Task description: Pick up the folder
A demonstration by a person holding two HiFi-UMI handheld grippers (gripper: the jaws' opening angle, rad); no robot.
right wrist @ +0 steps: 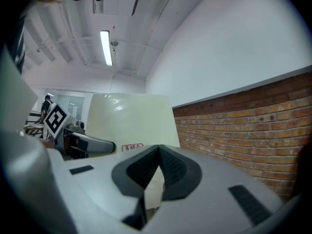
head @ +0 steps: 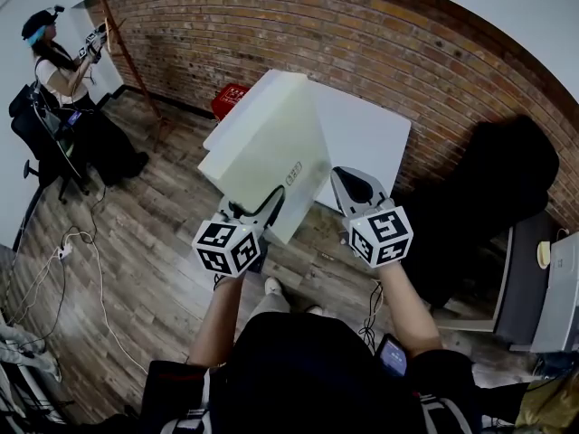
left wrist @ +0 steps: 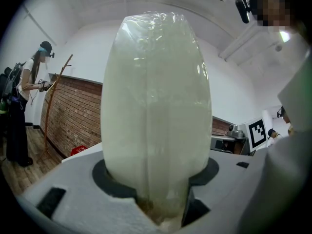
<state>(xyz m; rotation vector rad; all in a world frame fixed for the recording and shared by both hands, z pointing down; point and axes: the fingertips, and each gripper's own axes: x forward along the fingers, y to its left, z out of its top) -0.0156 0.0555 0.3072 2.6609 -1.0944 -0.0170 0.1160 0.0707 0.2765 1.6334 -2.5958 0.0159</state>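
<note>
the pale box folder (head: 267, 143) fills the centre of the head view, clamped at its near lower edge by the left gripper (head: 262, 208), whose jaws are spread wide around its thickness. its long axis runs from those jaws toward the top of the frame, over the white table (head: 371, 138). the right gripper (head: 355, 188), pinched closed on nothing, is just beside the folder's right edge.

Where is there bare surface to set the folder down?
The white table: its right half, between the folder and the brick wall, looks bare; the rest is hidden behind the folder. Wood floor between table and cables is open. Crowded: far left, another person with a chair; right, a dark bulky shape.
</note>
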